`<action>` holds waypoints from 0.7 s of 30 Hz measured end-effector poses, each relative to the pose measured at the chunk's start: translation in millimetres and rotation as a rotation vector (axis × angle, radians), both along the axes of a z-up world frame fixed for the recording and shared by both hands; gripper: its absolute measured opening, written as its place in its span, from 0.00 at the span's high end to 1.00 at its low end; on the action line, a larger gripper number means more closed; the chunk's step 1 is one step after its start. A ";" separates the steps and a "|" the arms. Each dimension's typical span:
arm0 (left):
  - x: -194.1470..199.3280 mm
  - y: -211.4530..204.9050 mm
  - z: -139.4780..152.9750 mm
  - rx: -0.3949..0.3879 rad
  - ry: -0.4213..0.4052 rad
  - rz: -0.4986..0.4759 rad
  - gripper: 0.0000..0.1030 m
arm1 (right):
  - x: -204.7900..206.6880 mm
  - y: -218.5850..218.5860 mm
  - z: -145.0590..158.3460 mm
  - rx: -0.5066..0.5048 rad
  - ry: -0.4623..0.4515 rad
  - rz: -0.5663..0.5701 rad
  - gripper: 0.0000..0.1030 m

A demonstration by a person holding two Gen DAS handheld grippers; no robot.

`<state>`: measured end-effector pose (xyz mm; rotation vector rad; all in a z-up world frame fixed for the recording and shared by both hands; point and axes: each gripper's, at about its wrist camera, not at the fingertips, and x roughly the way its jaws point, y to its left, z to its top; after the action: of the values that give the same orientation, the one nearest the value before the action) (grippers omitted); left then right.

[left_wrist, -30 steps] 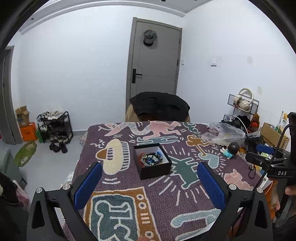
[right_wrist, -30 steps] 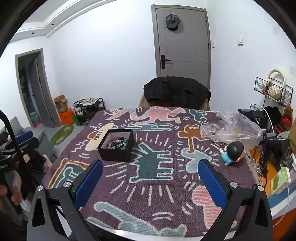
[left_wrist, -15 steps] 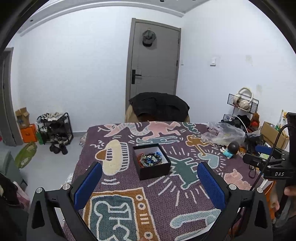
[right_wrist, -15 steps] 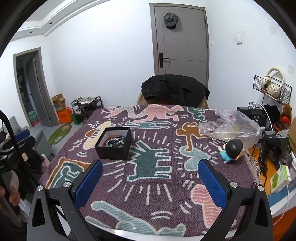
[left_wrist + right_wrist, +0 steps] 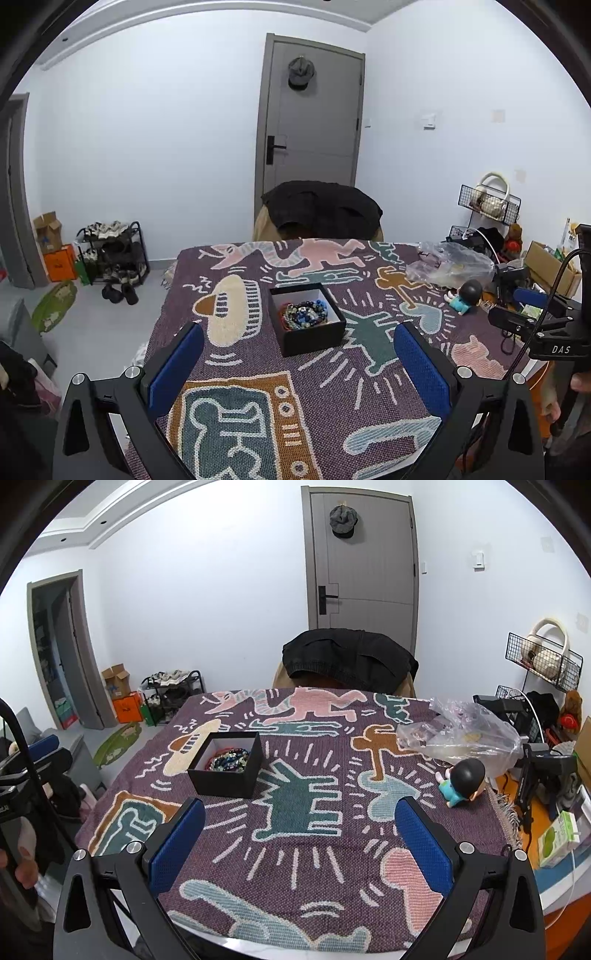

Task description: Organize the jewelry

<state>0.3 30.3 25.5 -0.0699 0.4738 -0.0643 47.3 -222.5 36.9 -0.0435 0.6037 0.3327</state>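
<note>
Left gripper (image 5: 299, 363) and right gripper (image 5: 301, 843) both hover above the near edge of the surface (image 5: 295, 849), fingers spread wide, holding nothing. Black box (image 5: 306, 318) sits beyond them on the patterned blanket, beaded bracelets (image 5: 304, 314) piled inside. Doll (image 5: 461, 781) and plastic bag (image 5: 465, 734) lie right of the box, well apart.

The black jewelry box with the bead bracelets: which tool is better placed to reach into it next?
Probably the left tool: the black jewelry box lies straight ahead between its open fingers. From the right tool, also open, it sits off to the left.
</note>
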 end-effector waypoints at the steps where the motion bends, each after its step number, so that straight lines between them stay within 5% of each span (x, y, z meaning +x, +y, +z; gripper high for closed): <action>1: 0.3 -0.2 0.2 0.001 0.001 0.000 0.00 | 0.8 -0.3 -1.1 -0.001 0.002 -0.002 0.00; 21: 4.5 -2.3 -4.2 0.008 0.009 0.001 0.00 | 4.5 -4.5 -3.6 0.006 0.014 -0.010 0.00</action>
<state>4.8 28.0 21.3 -0.0630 0.4832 -0.0609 51.9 -227.0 33.3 -0.0328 0.6163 0.3252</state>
